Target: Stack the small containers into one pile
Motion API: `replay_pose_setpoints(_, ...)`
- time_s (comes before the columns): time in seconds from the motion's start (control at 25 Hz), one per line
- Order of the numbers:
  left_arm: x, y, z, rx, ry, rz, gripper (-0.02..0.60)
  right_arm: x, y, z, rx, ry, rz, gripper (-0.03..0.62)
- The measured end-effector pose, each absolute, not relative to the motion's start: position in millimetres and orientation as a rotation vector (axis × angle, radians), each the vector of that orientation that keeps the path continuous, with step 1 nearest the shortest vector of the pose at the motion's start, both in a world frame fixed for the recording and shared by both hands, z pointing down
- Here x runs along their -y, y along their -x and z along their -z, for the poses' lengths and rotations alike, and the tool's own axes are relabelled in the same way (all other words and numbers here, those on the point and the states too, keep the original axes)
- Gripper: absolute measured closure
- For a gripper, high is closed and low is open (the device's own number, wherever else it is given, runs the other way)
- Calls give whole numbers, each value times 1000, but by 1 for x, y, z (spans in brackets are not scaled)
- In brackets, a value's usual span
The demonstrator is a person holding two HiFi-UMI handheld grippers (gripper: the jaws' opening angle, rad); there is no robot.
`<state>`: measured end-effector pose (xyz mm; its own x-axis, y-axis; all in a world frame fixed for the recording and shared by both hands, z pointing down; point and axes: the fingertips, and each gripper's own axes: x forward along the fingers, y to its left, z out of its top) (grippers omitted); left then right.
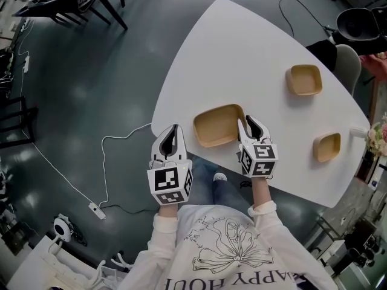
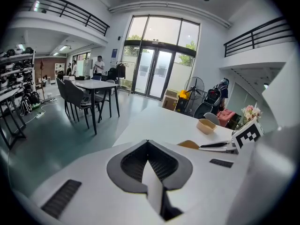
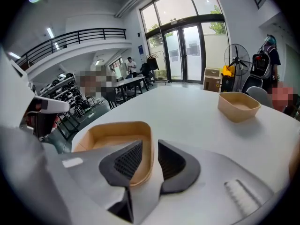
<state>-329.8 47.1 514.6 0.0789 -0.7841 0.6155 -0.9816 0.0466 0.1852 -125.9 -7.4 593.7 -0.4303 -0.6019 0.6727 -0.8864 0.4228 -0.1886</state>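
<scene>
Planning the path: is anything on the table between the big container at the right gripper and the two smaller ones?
Nothing visible. The table is bare from the big container to the far small container and to the near small container. The right gripper straddles the big container's right wall.

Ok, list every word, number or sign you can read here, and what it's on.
"HAPPY HOU": on the person's white shirt, upside down, cut off at the frame edge.
Black-and-white square markers: patterns only, no letters.
Blue sign beside the glass doors: too small to read.
</scene>
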Motion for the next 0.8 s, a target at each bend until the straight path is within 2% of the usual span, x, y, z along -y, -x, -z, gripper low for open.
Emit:
replay_pose_setpoints(0.12,-46,329,-517,1736,-1781,-443,575,8,125,-602,2136,-1254,-743,487)
replay_pose_setpoints(0.28,-43,330,-522,1727,-1782,-442,575,8,126,-610,2115,-1265,-753,557)
replay_pose_setpoints(0.8,-25,328,-500,1712,-1851,-397,575,24,121,-569,2172,-1360,-804,566)
